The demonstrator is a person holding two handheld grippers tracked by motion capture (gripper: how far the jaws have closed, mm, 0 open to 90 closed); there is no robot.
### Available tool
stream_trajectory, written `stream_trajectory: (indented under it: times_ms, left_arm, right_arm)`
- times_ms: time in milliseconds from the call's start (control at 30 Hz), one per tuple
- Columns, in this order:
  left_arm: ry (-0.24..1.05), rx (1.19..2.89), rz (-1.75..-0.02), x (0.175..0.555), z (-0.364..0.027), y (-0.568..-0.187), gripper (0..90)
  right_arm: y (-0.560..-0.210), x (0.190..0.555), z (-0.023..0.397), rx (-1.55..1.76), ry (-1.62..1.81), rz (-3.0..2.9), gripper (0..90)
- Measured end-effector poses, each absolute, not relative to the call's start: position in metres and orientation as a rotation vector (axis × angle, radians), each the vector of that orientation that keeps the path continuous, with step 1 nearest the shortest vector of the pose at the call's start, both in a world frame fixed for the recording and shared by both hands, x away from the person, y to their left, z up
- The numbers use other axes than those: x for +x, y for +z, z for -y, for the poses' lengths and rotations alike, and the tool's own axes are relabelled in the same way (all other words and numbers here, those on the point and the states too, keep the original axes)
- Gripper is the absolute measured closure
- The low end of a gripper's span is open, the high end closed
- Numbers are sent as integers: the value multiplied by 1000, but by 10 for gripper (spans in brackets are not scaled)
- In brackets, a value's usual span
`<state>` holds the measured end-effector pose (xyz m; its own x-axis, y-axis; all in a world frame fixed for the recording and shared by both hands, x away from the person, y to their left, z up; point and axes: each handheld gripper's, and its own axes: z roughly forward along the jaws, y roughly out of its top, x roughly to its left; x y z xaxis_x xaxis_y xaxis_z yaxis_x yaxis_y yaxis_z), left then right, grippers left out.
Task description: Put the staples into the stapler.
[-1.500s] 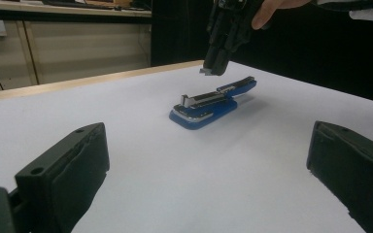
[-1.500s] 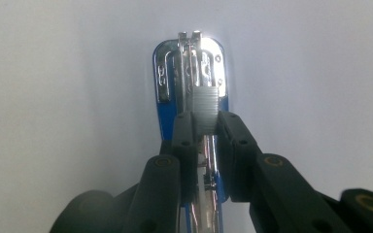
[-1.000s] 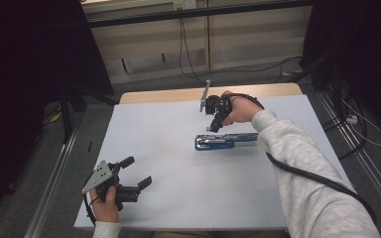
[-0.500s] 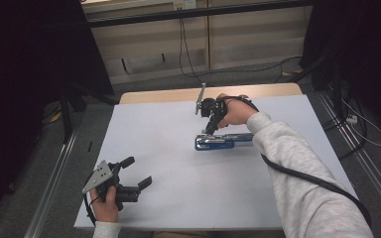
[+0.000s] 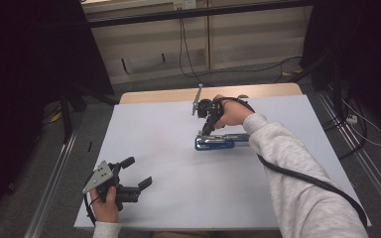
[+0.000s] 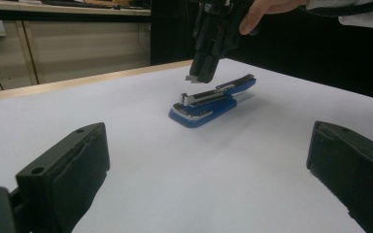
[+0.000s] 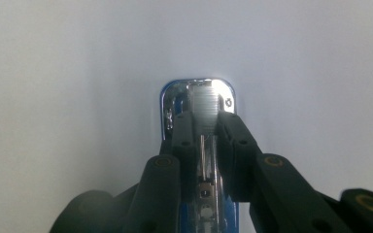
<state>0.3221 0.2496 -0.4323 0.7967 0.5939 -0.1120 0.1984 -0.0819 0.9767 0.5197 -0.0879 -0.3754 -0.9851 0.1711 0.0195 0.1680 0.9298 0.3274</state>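
Observation:
A blue and chrome stapler [image 5: 221, 143] lies flat on the white table top [image 5: 168, 198], right of centre. My right gripper [image 5: 206, 130] points down just above the stapler's left, front end. In the right gripper view its jaws [image 7: 205, 119] stand close together on a small silvery ribbed piece [image 7: 205, 102], which looks like a staple strip, over the stapler's nose [image 7: 167, 104]. The left gripper view shows that piece [image 6: 192, 78] poking from the right gripper's tip, a little above the stapler [image 6: 209, 104]. My left gripper [image 5: 138, 172] rests at the near left, open and empty [image 6: 209, 165].
A wooden strip [image 5: 154, 95] runs along the table's far edge. Metal rails [image 5: 54, 178] flank the table on both sides. Cables lie on the floor behind [image 5: 258, 67]. A thick black cable [image 5: 302, 176] trails along the right sleeve.
The right gripper has edged slightly to the left above the stapler's front end. The left gripper and the stapler have stayed where they were.

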Motion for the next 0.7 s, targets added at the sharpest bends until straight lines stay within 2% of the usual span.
stream_trajectory:
  times_ms: [700]
  left_arm:
    - [358,1663,-641,321,-249,-433,18]
  right_arm:
    - [-374,521,81,269,539,-3066,787]
